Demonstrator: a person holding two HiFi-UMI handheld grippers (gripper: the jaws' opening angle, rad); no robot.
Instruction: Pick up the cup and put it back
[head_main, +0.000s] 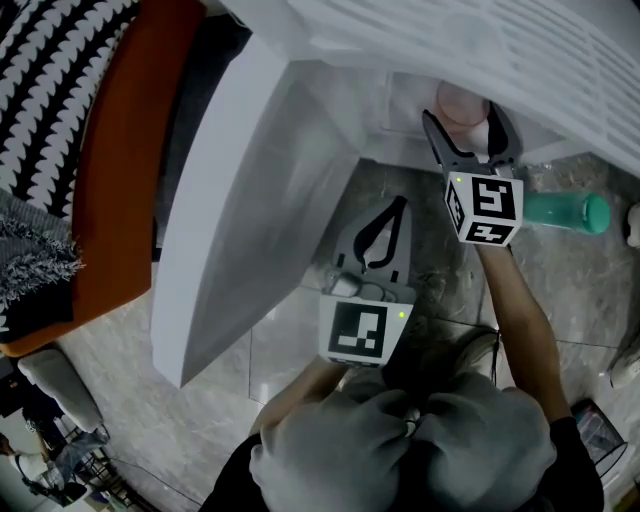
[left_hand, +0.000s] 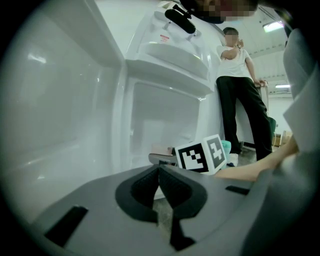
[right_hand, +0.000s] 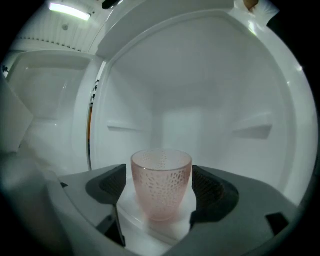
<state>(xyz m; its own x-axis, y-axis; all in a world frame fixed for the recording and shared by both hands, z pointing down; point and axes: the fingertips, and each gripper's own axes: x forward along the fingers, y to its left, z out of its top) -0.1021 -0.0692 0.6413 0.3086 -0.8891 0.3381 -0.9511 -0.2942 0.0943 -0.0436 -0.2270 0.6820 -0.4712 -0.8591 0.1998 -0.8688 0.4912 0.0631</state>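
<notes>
- Nearest, the left gripper (head_main: 398, 208) hangs low over the marbled floor tiles (head_main: 575, 285), in front of the open refrigerator. Its jaws are pressed together with nothing between them, and it has no part in the grasp.
- To the left, the white refrigerator door (head_main: 230, 200) stands swung wide. A teal bottle (head_main: 565, 212) lies on the floor to the right, well apart from the work.
- Further in, the right gripper (right_hand: 161, 184) reaches into the refrigerator's lowest compartment. Its jaws are spread around the cup (right_hand: 161, 187), with one ribbed pad (right_hand: 114, 184) on each side.
- The right pad sits at the cup's wall and a sliver of gap shows on the left. I judge the cup bracketed but not yet clamped.
- The cup stands upright on a white ledge (right_hand: 150, 231) at the front of the compartment, mouth up and apparently empty.
- It is a pink, translucent tumbler with a dimpled wall. It is probably glass or hard plastic, so stiff, light, and breakable if it is glass.
- The dimples should help the pads bite, but the wall tapers downward and a low grip could let it slide.
- The best hold looks to be mid-height or a little above, squarely across the widest line, closing gently.
- Farthest, the compartment's back wall (right_hand: 192, 125) is bare white.
</notes>
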